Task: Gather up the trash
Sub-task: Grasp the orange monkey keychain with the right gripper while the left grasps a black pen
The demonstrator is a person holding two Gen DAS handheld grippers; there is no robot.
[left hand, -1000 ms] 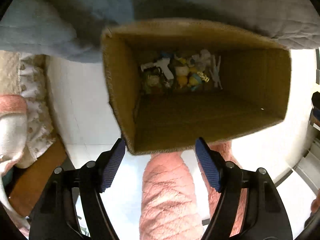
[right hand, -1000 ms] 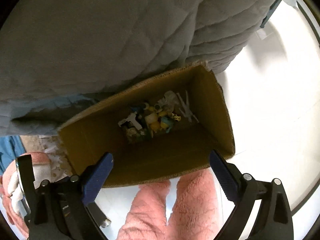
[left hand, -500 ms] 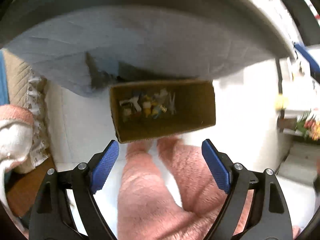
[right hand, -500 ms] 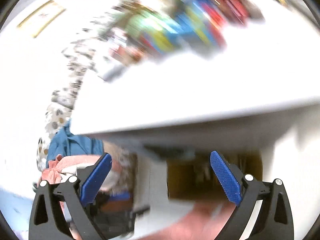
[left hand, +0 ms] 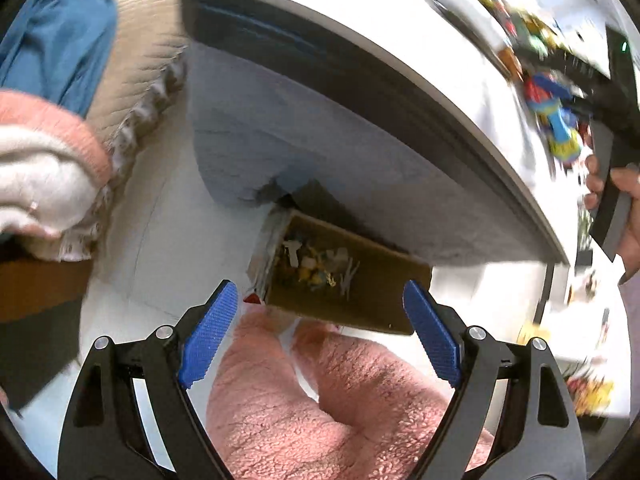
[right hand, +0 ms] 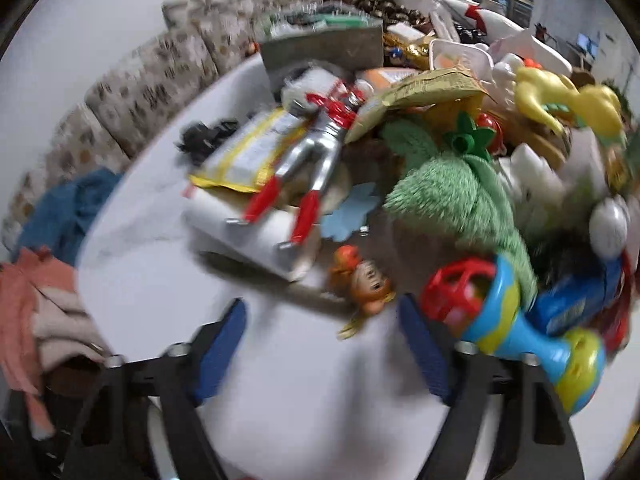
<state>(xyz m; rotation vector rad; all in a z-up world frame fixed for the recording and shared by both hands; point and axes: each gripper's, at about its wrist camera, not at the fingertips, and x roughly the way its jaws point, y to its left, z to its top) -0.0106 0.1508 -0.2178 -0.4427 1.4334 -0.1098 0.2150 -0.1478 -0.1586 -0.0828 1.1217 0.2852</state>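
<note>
A brown cardboard box (left hand: 376, 296) stands on the floor under the table's edge, with several small colourful scraps (left hand: 316, 264) lying at its bottom. High above it my left gripper (left hand: 320, 332) is open with nothing between its fingers. In the right wrist view my right gripper (right hand: 324, 348) hovers over the white table (right hand: 160, 280), its jaws closing with nothing between them. Just beyond its fingertips lies a small orange doll head (right hand: 364, 284). A red and silver action figure (right hand: 316, 152) rests on a yellow packet (right hand: 248, 156).
A heap of toys crowds the table's right side: a green plush (right hand: 452, 192), a blue and red rattle (right hand: 516, 316), a yellow plastic figure (right hand: 560, 92). A patterned sofa (right hand: 140, 92) runs behind. Pink fleece legs (left hand: 320, 400) stand below the left gripper. A hand (left hand: 624, 216) grips the other tool's handle.
Both grippers rose away from the box. The left view now takes in the table edge and box from higher up. The right gripper swung up over the tabletop, and its jaws stand narrower.
</note>
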